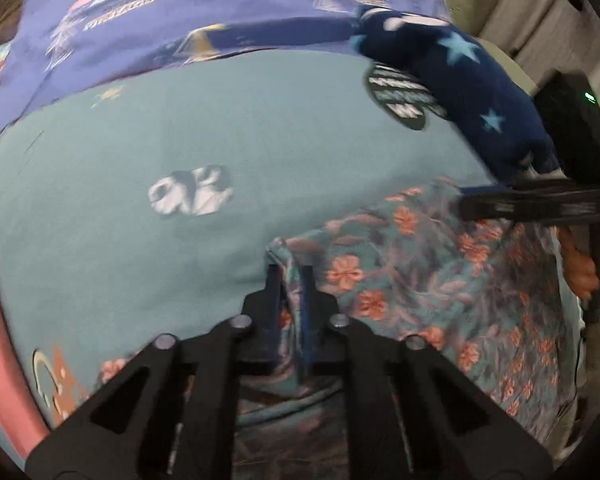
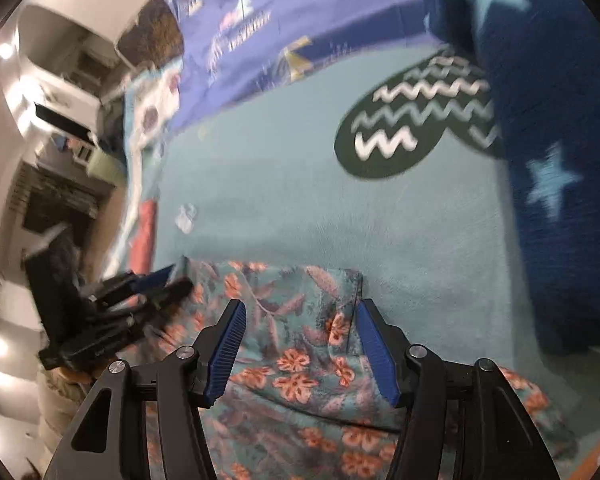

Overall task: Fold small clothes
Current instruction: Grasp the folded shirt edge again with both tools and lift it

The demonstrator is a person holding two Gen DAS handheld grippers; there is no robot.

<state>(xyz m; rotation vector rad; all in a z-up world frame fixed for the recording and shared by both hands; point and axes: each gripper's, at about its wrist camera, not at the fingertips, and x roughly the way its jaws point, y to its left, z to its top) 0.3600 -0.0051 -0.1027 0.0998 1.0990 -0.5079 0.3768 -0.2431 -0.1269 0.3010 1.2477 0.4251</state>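
Observation:
A small teal garment with orange flowers (image 1: 440,280) lies on a teal blanket (image 1: 180,128). My left gripper (image 1: 290,276) is shut on the garment's left corner. In the right wrist view the floral garment (image 2: 296,344) lies under my right gripper (image 2: 300,320), which is open, one finger either side of the cloth near its top edge. The left gripper (image 2: 168,280) shows there at the garment's left corner. The right gripper's fingers (image 1: 540,200) show at the right edge of the left wrist view.
A dark blue fleece with light stars (image 1: 472,92) (image 2: 540,120) lies at the right. A purple printed sheet (image 1: 200,8) covers the far part of the bed. A pink edge (image 1: 4,340) runs along the left.

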